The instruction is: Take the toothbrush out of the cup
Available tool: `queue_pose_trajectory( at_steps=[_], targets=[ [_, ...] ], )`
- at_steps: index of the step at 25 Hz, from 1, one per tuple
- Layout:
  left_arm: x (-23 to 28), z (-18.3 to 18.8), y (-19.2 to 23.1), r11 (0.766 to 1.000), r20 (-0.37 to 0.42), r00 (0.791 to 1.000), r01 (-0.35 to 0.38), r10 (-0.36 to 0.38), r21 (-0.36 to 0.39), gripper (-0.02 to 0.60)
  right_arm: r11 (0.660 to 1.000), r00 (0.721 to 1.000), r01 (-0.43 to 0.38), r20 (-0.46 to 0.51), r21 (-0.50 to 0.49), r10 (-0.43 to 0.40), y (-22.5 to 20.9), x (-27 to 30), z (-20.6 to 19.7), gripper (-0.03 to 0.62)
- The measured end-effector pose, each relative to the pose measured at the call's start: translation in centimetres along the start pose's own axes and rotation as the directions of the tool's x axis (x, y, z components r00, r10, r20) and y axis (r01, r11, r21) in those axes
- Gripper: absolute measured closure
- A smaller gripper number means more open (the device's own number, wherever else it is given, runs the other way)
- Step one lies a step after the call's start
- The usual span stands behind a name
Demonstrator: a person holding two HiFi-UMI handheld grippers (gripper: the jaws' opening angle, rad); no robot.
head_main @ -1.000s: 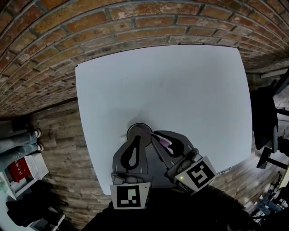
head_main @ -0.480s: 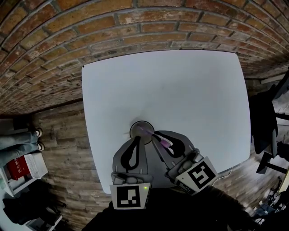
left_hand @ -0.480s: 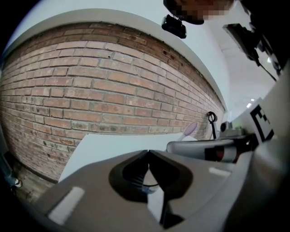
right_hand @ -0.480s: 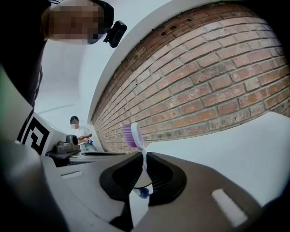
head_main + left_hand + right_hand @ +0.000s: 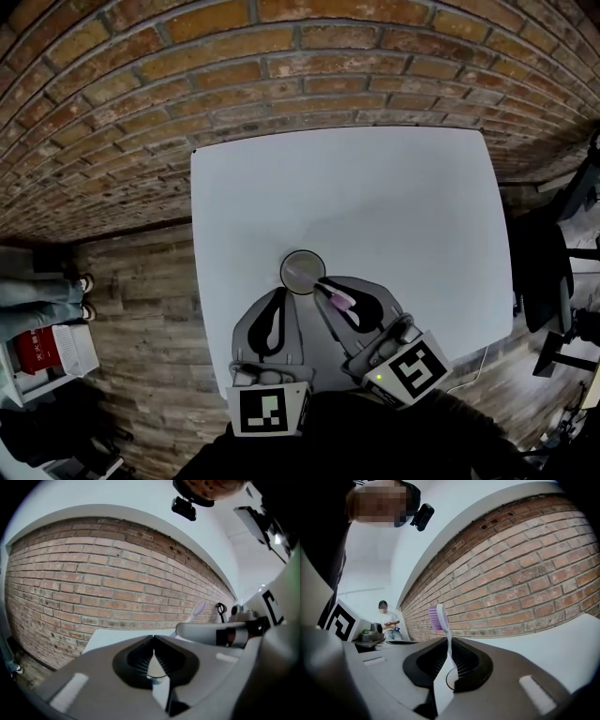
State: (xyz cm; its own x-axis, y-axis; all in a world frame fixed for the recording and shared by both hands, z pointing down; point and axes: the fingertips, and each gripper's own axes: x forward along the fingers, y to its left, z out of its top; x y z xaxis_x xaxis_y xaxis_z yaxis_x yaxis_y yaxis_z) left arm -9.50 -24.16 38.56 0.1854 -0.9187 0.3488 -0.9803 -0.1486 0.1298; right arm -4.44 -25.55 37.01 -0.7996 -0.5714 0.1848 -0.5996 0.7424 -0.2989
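A round grey cup [image 5: 302,272] stands on the white table [image 5: 394,197] near its front edge. My right gripper [image 5: 325,284] is shut on the toothbrush [image 5: 336,296]. The white handle is clamped between the pads, and the purple bristle head [image 5: 439,617] stands up past the tips. Seen from the head view, the brush's pale end overlaps the cup's mouth. Whether it is still inside, I cannot tell. My left gripper [image 5: 283,292] sits just left of the cup with its jaws together [image 5: 153,638] and nothing visible between them. The cup's rim [image 5: 157,673] shows through the gap below.
A brick wall [image 5: 281,66] runs along the table's far edge. Wooden floor [image 5: 141,300] lies to the left, with a red box [image 5: 42,352] and a person's legs [image 5: 37,286]. A black chair [image 5: 548,262] stands at the right. Another person [image 5: 386,618] stands far off.
Both grippers have risen, so the table and cup look smaller and farther below them. The toothbrush has stayed clamped in the right gripper and come up with it.
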Motion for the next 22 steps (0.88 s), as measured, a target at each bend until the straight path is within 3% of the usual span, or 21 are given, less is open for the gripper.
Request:
queue_pose_trajectory(
  at_steps=[7, 13, 22],
  targets=[
    [-2.3, 3.1, 0.4, 1.000, 0.085, 0.996, 0.013, -0.014, 0.011, 0.574, 0.998, 0.998, 0.000, 0.067, -0.059, 0.004, 2.6, -0.4, 3.4, 0.565],
    [-3.7, 4.1, 0.0, 0.998, 0.109, 0.993, 0.045, -0.049, 0.036, 0.572, 0.994, 0.992, 0.023, 0.123, -0.104, -0.010, 4.4, -1.1, 4.8, 0.565],
    [-7.9, 5.0, -3.3, 0.995, 0.181, 0.982, 0.030, -0.046, 0.090, 0.572, 0.991, 0.983, 0.017, 0.186, -0.133, 0.008, 6.7, -5.7, 5.6, 0.565]
  ],
)
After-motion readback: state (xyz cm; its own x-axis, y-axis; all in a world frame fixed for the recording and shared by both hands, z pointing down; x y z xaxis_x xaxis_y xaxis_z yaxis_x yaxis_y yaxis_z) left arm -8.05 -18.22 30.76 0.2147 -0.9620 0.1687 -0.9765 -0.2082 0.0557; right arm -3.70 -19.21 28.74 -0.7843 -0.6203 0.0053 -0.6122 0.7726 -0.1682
